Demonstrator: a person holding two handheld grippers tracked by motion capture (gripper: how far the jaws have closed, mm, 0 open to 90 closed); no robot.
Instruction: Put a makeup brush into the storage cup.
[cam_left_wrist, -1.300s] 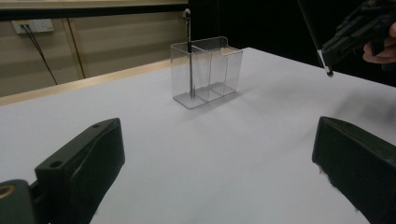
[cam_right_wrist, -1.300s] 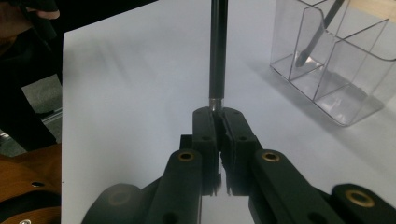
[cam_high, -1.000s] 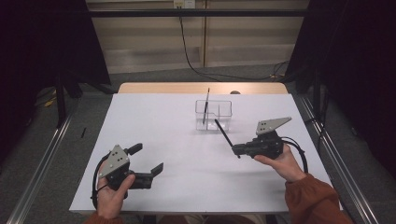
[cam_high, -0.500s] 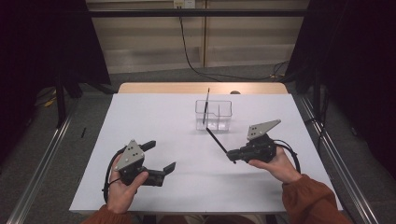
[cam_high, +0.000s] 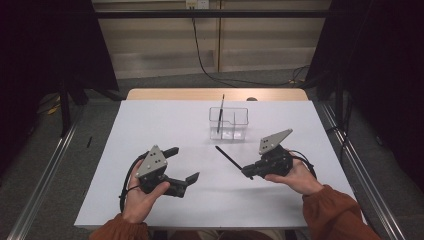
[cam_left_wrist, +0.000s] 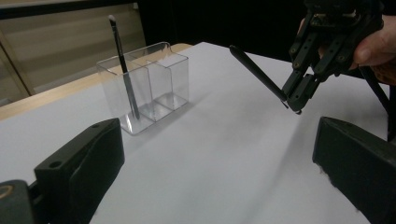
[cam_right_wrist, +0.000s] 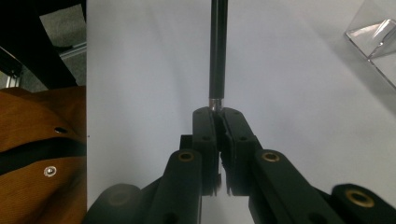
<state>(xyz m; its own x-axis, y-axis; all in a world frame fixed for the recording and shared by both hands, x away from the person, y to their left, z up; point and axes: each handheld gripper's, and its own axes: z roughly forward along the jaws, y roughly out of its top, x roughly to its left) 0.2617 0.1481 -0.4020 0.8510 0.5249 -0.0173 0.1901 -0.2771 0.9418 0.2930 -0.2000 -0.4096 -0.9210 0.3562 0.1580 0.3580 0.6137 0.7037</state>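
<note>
While my right gripper (cam_high: 245, 172) hangs just above the white table (cam_high: 150, 125) at the right, near side, its jaws are pinched together on the end of a slim black brush handle (cam_high: 227, 156) — in the right gripper view the pads squeeze the stick (cam_right_wrist: 218, 51) just below a thin silver ring. From there the handle slants up and away to the far left, clear of the tabletop, its free tip aimed toward the clear organizer (cam_high: 229, 123) but well short of it. That two-compartment box sits at the middle of the far half of the table, and a second brush (cam_high: 220, 112) stands tilted in its left compartment, pale tip up. My left gripper (cam_high: 182, 167) sits at the near left, held low over the table — its jaws stand wide apart with nothing between them. Through the left gripper view I see the organizer (cam_left_wrist: 144, 84) between those jaws, farther off.
</note>
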